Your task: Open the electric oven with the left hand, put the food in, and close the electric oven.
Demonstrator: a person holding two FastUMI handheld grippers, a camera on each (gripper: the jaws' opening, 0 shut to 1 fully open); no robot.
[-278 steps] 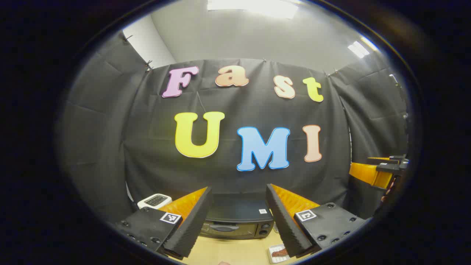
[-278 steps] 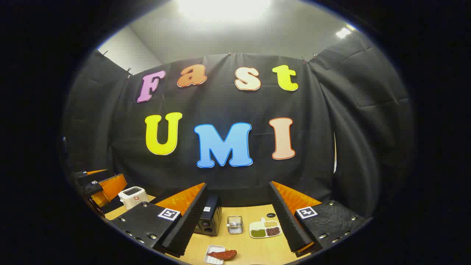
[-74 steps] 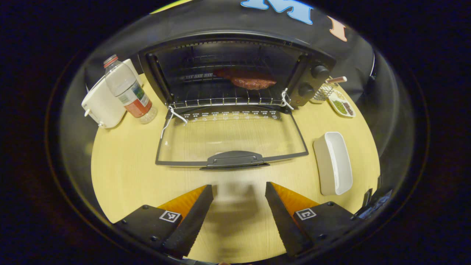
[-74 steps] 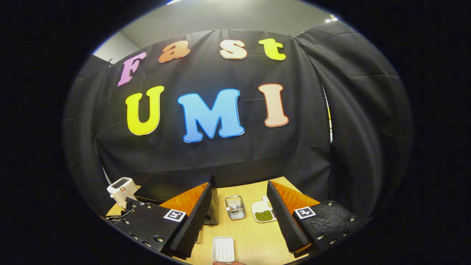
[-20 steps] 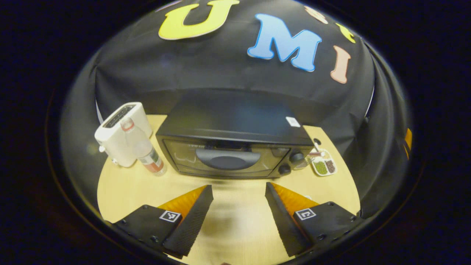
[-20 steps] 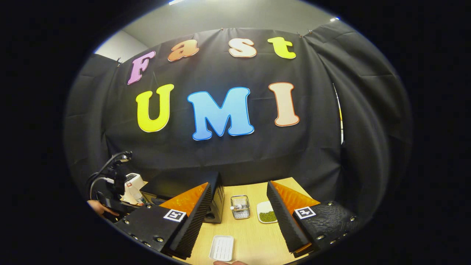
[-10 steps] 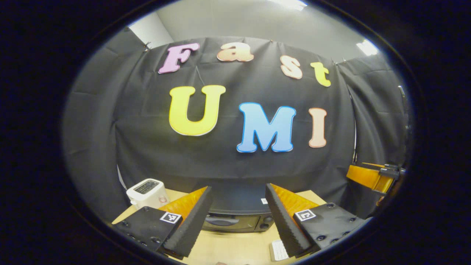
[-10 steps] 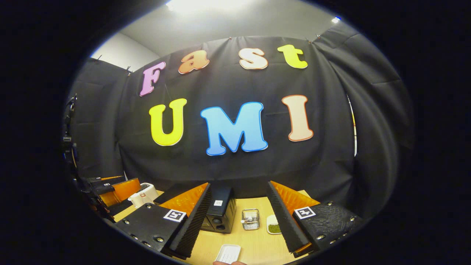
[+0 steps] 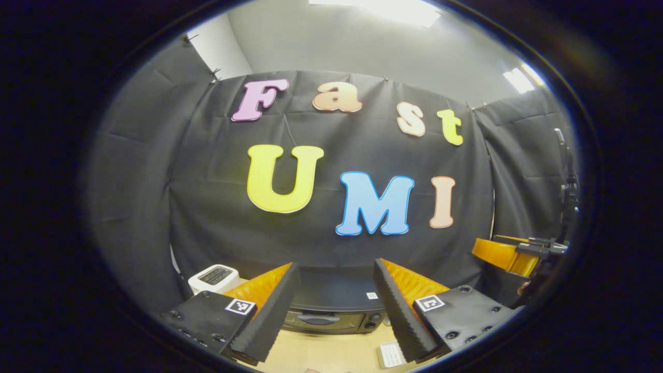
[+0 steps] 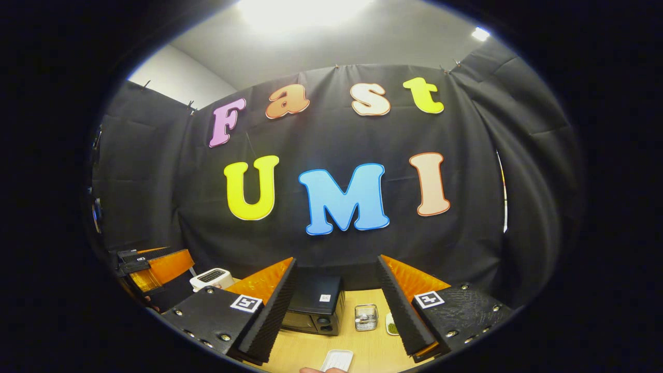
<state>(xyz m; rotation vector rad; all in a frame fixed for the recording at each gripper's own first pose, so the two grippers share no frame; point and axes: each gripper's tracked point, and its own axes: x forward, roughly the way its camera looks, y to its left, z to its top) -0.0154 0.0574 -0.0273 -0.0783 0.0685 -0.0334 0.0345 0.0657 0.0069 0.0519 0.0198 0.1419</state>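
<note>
Electric oven [image 9: 331,316], door shut, at the back of the table [image 9: 331,355] against the booth wall, seen past the fingers in the left gripper view; shown again in the right gripper view [image 10: 313,306] from its right-hand end, knobs facing forward. Food not visible; presumably inside, judging from the shut door and the bare white tray [image 10: 337,359] near the table's front edge.

Left gripper [image 9: 331,316]: jaws wide apart, holding nothing, raised well clear of the oven and levelled toward the booth wall; seen also from the side at the left rim of the right gripper view [image 10: 155,267]. Right gripper [image 10: 334,316]: likewise wide and unladen, raised above the table's front edge; visible at the right rim of the left gripper view [image 9: 510,254]. Both held high and apart, probably as a rest pose, so that nothing on the table is disturbed.

White toaster [image 9: 213,277] at the table's back left corner, just beside the oven. Small wire basket [image 10: 365,317] and a dish of green beans [image 10: 392,325] right of the oven, toward the back edge.

Task judged complete or nearly so: door closed, tray bare, both grippers free.
</note>
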